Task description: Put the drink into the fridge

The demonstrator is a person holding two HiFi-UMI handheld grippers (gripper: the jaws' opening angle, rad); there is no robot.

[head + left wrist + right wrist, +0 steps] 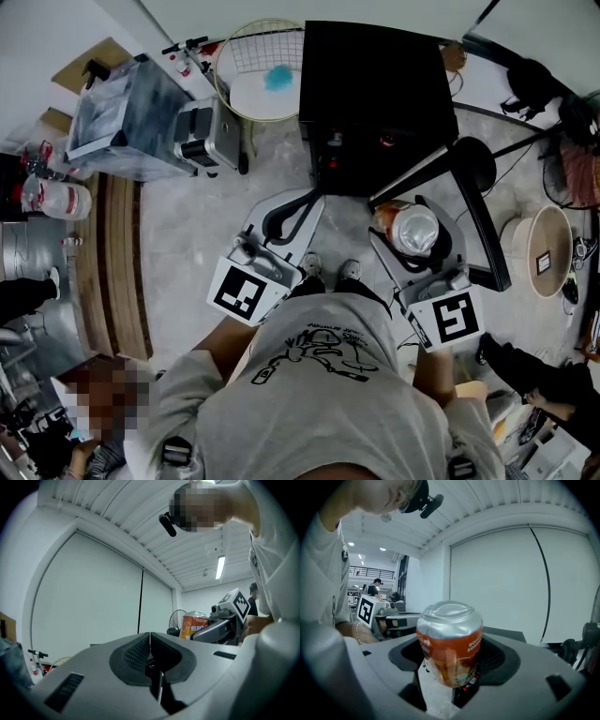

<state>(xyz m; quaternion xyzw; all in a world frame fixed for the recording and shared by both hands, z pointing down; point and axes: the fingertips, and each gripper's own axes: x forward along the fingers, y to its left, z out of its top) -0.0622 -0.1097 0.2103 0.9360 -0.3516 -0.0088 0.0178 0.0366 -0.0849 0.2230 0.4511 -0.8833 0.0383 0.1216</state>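
drink (449,639), glossy orange with crumpled silver top, clamped by right gripper (452,660); left gripper (150,651) pinched together.

One orange drink can (449,644), one black fridge (375,94) and one standing fan (177,619); two hand-held grippers, the left hand-held gripper (150,643) and the right hand-held gripper (450,660). Two marker cubes (248,292); two shoes (310,265).

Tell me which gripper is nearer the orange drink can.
Right. The right gripper is clamped on the drink can, with a jaw on each side. The left gripper, jaws shut and empty, is off to the can's left, not touching it.
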